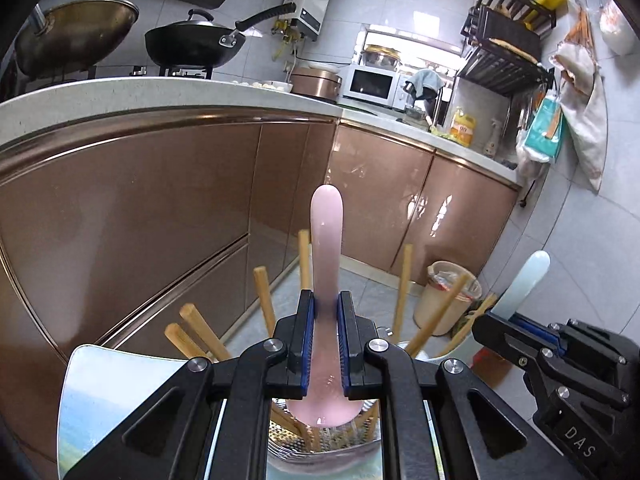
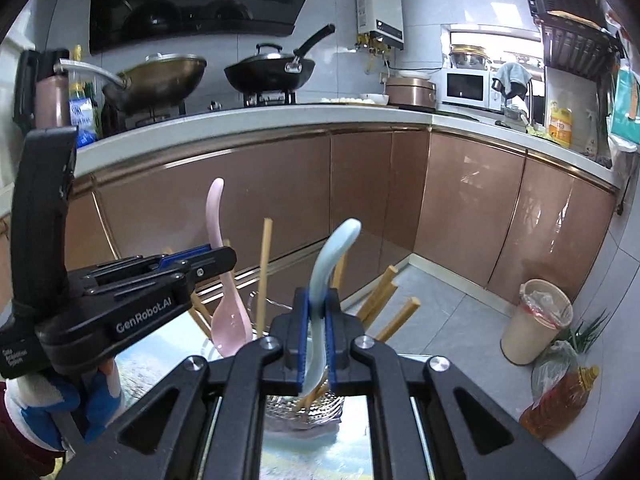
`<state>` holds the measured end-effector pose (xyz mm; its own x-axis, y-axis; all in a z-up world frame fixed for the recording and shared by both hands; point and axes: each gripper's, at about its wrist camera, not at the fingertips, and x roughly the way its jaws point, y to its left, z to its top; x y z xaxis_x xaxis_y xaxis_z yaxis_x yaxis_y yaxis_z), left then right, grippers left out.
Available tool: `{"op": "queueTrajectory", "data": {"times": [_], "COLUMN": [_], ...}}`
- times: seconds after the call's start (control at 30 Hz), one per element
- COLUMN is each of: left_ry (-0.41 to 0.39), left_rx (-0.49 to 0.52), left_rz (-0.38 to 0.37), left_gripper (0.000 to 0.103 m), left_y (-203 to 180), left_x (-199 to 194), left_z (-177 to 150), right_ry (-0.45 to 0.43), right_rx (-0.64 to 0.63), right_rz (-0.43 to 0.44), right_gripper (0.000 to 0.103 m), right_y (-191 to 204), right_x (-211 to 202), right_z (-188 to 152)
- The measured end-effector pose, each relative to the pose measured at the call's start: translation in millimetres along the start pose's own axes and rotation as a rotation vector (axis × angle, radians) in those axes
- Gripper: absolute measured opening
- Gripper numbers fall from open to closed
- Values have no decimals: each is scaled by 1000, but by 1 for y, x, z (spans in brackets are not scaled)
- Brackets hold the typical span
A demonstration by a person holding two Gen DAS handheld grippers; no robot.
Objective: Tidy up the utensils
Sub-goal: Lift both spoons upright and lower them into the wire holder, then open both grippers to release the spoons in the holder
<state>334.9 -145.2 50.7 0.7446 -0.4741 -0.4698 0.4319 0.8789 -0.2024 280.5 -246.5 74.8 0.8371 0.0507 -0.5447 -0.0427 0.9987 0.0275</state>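
Two glossy ceramic spoons are being clamped: the pink spoon (image 1: 326, 264) by the left gripper (image 1: 325, 344), the pale-blue spoon (image 2: 326, 276) by the right gripper (image 2: 316, 336), both above the perforated metal holder (image 2: 308, 408) of wooden chopsticks (image 2: 264, 276) at six o'clock.

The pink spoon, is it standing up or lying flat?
Upright. The left tool is shut on the pink spoon at its neck, handle pointing up, bowl down over the perforated metal holder of chopsticks.

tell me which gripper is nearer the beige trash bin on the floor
Right. The right gripper, holding the blue spoon, sits on the trash bin's side; the left gripper is farther.
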Motion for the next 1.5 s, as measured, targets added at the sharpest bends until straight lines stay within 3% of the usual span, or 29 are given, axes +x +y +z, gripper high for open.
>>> {"op": "queueTrajectory", "data": {"times": [0.33, 0.93, 1.23, 1.5], "left_ry": [-41, 42, 45, 11], "left_rx": [91, 26, 15, 12], "left_rz": [48, 19, 35, 43], "left_gripper": [11, 11, 11, 27], "left_y": [-5, 8, 12, 9], "left_x": [9, 23, 17, 1], "left_z": [-21, -39, -42, -37], "right_ry": [30, 74, 95, 96], "right_rx": [-35, -13, 19, 27], "right_rz": [0, 35, 41, 36], "right_gripper": [7, 8, 10, 10], "right_y": [7, 6, 3, 5], "right_x": [30, 38, 39, 31], "right_z": [-18, -40, -44, -42]}}
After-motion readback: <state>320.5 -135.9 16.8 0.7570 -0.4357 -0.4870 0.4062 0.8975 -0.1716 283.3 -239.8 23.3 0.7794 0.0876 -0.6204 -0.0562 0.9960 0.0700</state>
